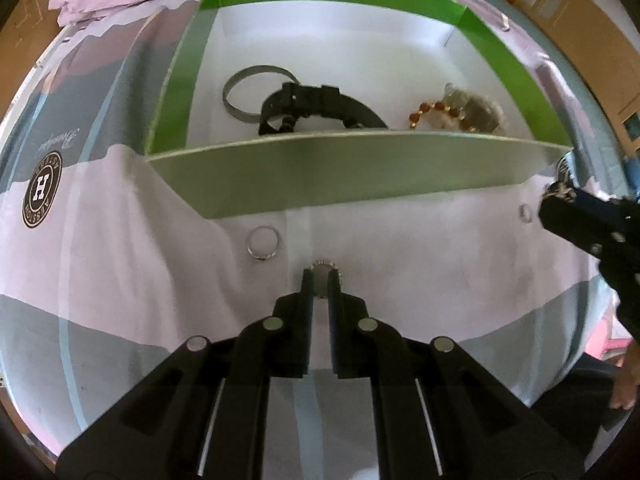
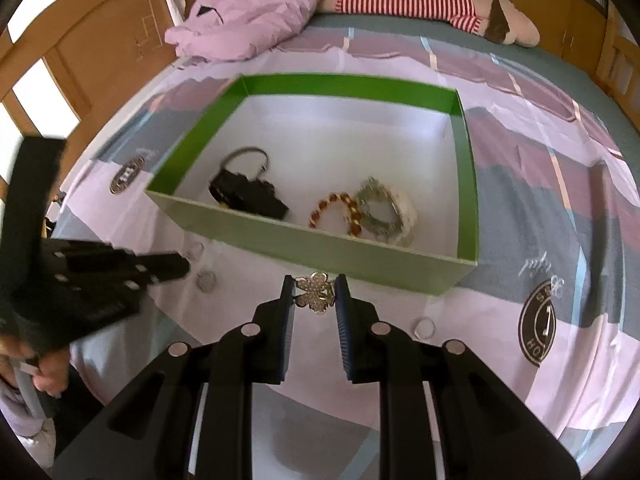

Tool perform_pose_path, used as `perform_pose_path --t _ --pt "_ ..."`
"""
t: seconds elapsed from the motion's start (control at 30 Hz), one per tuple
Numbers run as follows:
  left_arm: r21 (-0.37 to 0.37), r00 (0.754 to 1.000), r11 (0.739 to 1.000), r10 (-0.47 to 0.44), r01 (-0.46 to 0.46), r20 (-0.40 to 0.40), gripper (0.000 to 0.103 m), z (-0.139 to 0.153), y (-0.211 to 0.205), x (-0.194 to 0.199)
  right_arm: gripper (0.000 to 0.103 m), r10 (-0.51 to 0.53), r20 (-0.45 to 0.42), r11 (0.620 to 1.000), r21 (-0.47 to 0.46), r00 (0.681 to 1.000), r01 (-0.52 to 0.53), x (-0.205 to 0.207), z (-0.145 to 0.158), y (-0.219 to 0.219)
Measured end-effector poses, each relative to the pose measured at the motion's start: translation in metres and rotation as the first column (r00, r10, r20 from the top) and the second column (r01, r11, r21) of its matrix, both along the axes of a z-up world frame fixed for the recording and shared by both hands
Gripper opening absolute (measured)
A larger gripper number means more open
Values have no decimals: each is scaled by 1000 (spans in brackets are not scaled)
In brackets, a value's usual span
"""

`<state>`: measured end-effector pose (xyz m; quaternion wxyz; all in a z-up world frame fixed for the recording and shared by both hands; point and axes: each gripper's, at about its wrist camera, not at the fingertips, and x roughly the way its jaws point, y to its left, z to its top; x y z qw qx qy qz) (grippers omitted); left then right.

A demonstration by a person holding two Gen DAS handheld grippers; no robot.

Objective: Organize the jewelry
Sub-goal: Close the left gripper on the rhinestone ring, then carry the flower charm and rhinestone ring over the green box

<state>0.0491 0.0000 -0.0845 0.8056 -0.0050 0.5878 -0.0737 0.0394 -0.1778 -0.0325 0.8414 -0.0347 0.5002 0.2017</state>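
Observation:
A green box (image 1: 320,184) (image 2: 316,246) lies open on the bed. In it are a silver bangle (image 1: 240,92), a black watch (image 1: 316,106) (image 2: 248,194), an amber bead bracelet (image 1: 436,112) (image 2: 336,210) and a silver-white bracelet (image 2: 384,210). My left gripper (image 1: 321,278) is shut on a small studded ring (image 1: 323,266) on the sheet in front of the box. My right gripper (image 2: 314,290) is shut on a silver butterfly jewel (image 2: 314,293) held above the sheet near the box's front wall; it shows at the right of the left wrist view (image 1: 560,196).
A plain silver ring (image 1: 262,243) lies left of my left gripper. Another small ring (image 2: 425,326) (image 1: 525,213) lies right of my right gripper. A pink pillow (image 2: 248,16) and a striped plush toy (image 2: 420,0) lie at the bed's far end. Wooden cupboards surround the bed.

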Motion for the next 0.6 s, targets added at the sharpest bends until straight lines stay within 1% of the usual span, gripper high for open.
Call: perform_pose_path --t 0.13,0.17,0.27,0.5,0.6 --pt "18 1000 1000 -3 3 10 6 -2 -6 1 20 11 -3 1000 3 1000 -11 -2 0 2" --pt "12 1000 1000 -3 3 8 1 -2 -6 0 20 14 -4 1000 2 1000 -14 -2 0 2" --pt "-13 1000 1000 -3 3 12 0 4 -3 0 20 19 -7 1000 -1 1000 -19 -3 -2 4" --pt "-113 998 994 15 -8 60 0 31 9 -1 20 10 -3 1000 2 1000 -10 -2 0 2" --pt "-148 999 989 14 -8 36 0 29 9 -1 20 12 0 1000 3 1000 -12 -2 1 2"
